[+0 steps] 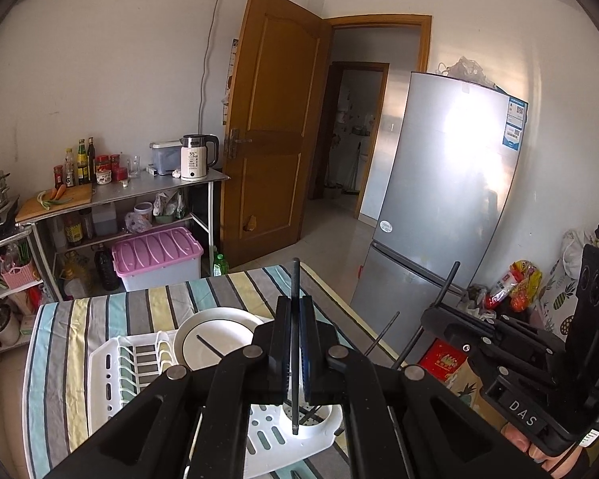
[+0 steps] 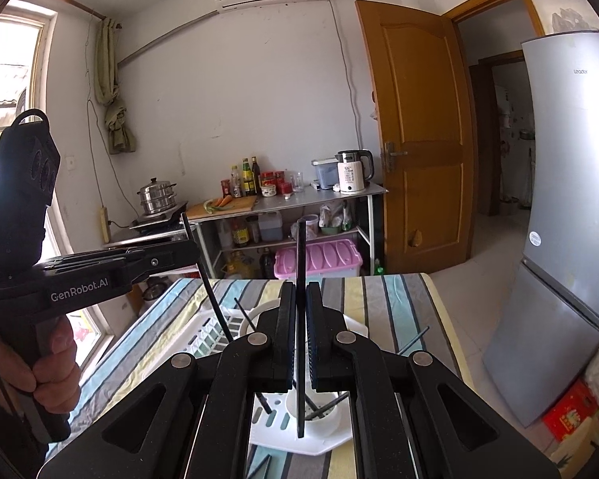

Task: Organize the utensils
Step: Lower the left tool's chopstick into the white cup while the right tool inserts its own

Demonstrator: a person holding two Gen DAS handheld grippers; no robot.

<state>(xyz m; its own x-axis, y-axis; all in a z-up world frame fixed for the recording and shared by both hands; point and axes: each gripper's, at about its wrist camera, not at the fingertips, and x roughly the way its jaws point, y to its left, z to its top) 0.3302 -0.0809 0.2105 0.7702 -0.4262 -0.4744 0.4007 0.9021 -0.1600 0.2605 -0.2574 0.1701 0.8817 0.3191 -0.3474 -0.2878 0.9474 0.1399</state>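
In the left wrist view, the left gripper (image 1: 295,321) filled the lower centre of the frame, its two black fingers pressed together on a thin black chopstick (image 1: 295,343) that stood nearly upright between them, its top above the fingertips and its lower end hanging over a white round plastic utensil cup (image 1: 313,425) at the bottom centre. That cup sat in a white plastic dish rack (image 1: 116,371) on a table covered with a striped cloth (image 1: 60,343) of blue, grey, yellow and white bands, and a white round plate with a dark rim line (image 1: 219,337) stood in the rack just left of the fingers. At the right edge of the same frame the right gripper (image 1: 443,311) was seen from the side, a second black chopstick (image 1: 447,283) rising from it. In the right wrist view, that gripper (image 2: 300,311) was likewise clamped on its chopstick (image 2: 300,319), held upright in the lower centre with its lower tip over the utensil cup (image 2: 319,419), where a few more dark sticks seemed to lie, though the fingers hid most of them. The left gripper (image 2: 191,255) appeared at the left of this frame, held by a hand (image 2: 56,371) at the lower left, its chopstick (image 2: 203,275) slanting across the rack (image 2: 203,335).
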